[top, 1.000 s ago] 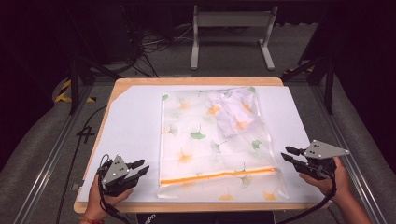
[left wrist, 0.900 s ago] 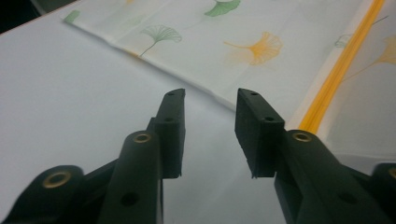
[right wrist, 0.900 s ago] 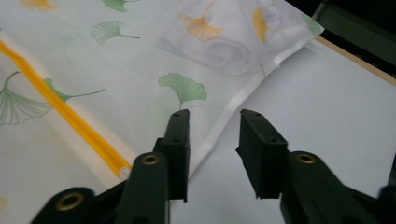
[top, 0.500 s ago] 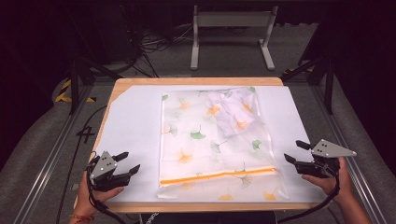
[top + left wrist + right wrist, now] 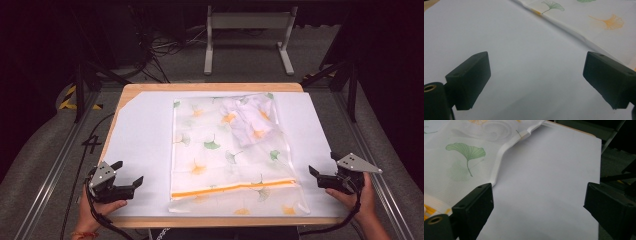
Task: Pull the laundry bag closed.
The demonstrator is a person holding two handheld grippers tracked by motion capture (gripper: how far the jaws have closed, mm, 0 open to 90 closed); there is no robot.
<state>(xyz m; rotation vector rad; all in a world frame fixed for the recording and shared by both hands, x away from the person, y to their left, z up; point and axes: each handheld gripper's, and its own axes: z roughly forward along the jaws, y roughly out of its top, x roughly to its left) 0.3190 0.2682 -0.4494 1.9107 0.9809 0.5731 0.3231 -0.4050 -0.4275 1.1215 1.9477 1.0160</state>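
Note:
A see-through bag (image 5: pixel 220 155) printed with ginkgo leaves lies flat on the white sheet (image 5: pixel 142 135), with an orange zip strip (image 5: pixel 235 186) near its front edge. A crumpled white cloth (image 5: pixel 250 120) sits inside its far right corner. My left gripper (image 5: pixel 127 172) rests near the table's front left, apart from the bag. Its jaws have just been opening and stand wide with nothing between them (image 5: pixel 536 65). My right gripper (image 5: pixel 323 163) is just off the bag's right edge (image 5: pixel 499 157). Its jaws have also just been opening, and only bare sheet lies between them (image 5: pixel 539 192).
The wooden tabletop (image 5: pixel 210 87) shows around the white sheet. A metal stand (image 5: pixel 247 35) and cables lie on the floor beyond the table. Dark frame rails (image 5: pixel 80 85) run along both sides.
Both grippers have opened their jaws wide. The left hand has slid left, away from the bag's front corner. The right hand has sunk a little, out toward the table's right edge.

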